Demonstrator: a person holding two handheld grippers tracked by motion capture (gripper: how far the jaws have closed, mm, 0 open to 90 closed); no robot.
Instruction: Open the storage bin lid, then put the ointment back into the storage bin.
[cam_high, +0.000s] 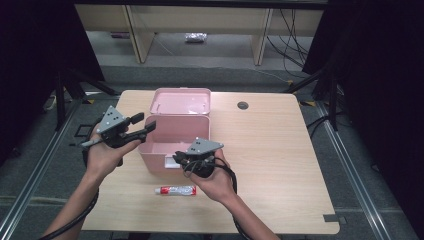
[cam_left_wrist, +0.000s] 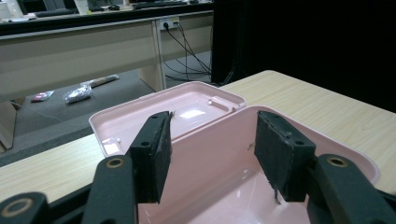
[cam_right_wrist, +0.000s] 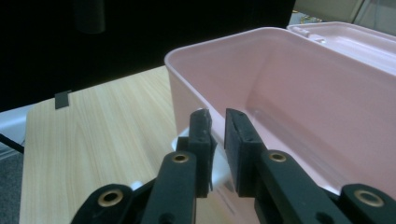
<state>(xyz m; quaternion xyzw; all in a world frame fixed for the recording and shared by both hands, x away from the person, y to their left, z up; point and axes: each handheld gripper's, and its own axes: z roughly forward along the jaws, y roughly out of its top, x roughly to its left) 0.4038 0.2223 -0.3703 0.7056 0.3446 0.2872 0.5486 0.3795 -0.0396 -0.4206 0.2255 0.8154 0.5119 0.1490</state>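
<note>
Nearest the person, at about six o'clock on the wooden surface (cam_high: 280, 165), a small red-and-white tube (cam_high: 175, 190) lies flat on its side, free of both hands and just in front of the box. It looks light and soft-walled, likely to dent or squirt under a hard pinch and to roll a little; a gentle hold across its middle or near the stiffer cap end seems safest.

Just beyond it, the right gripper (cam_high: 184, 161) sits at the pink box's (cam_high: 175, 145) front wall. In the right gripper view its jaws stand slightly parted beside a white latch (cam_right_wrist: 219, 168) on that wall, and nothing is clamped between the pads.

The box stands at the centre of the surface, open and seemingly bare inside. Thin, smooth plastic: light, stiff, slippery, apt to slide if pushed. The rim or a wall edge offers the best hold.

At nine o'clock the left gripper (cam_high: 141, 125) hovers over the box's left rim, jaws wide and released.

At twelve o'clock the lid (cam_high: 181, 101) lies swung back flat behind the box.
</note>
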